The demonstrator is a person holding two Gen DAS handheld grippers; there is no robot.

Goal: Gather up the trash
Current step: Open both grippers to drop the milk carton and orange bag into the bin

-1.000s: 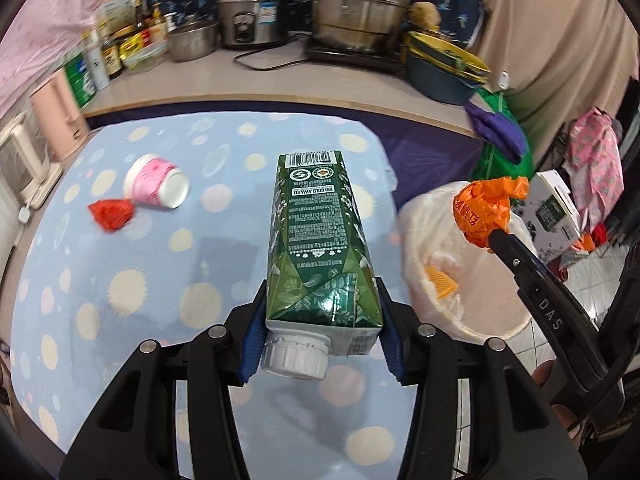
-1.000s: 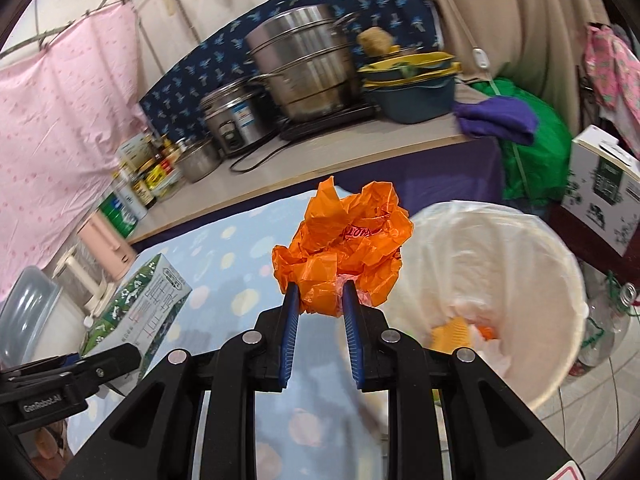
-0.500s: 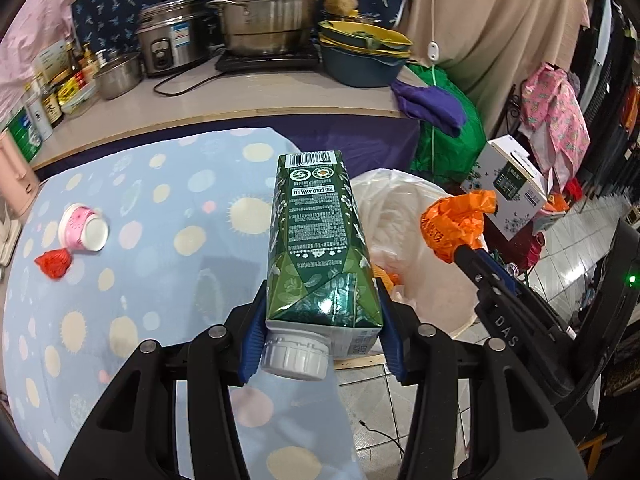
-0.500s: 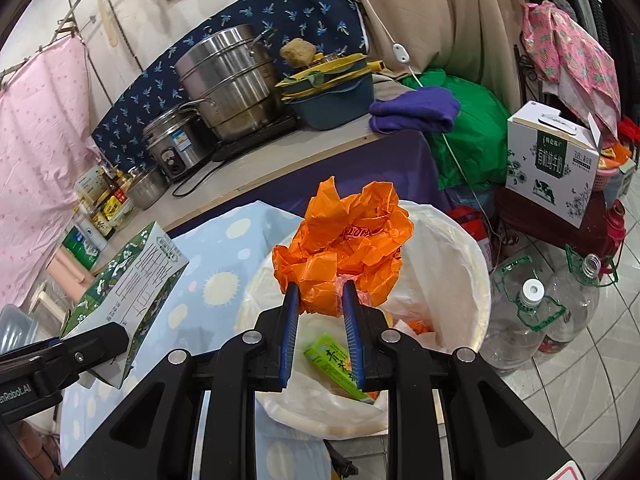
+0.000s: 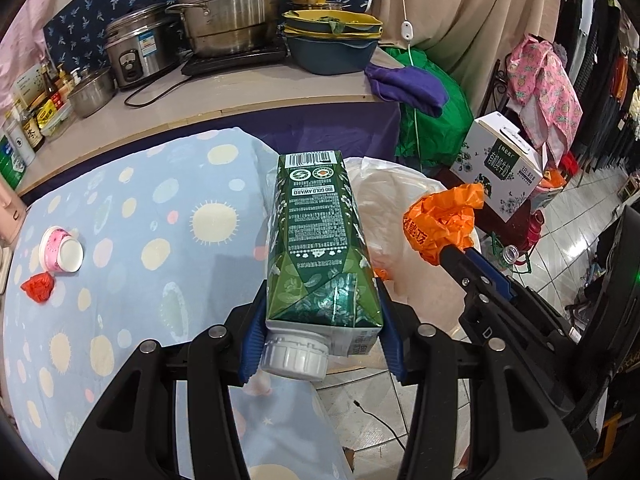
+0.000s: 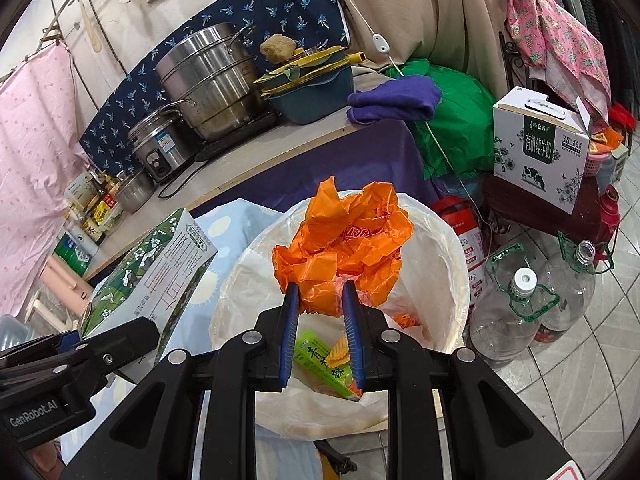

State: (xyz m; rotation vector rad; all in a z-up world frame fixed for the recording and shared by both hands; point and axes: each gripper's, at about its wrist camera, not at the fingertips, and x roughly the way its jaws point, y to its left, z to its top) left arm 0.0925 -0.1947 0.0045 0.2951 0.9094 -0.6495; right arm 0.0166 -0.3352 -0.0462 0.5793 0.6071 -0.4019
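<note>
The bin (image 6: 448,248) mouth lies open, with wrappers (image 6: 324,364) low inside. Bottles (image 6: 516,312) and a box (image 6: 540,148) crowd its right side; the table (image 5: 132,240) edge touches its left. The counter (image 5: 248,96) blocks behind.

Left gripper (image 5: 322,336) and right gripper (image 6: 320,320): matte black plastic linkage frames with silver round screws; jaws lined with ribbed blue pads. White lettering "GenRobot.AI" marks the left gripper's side.
</note>
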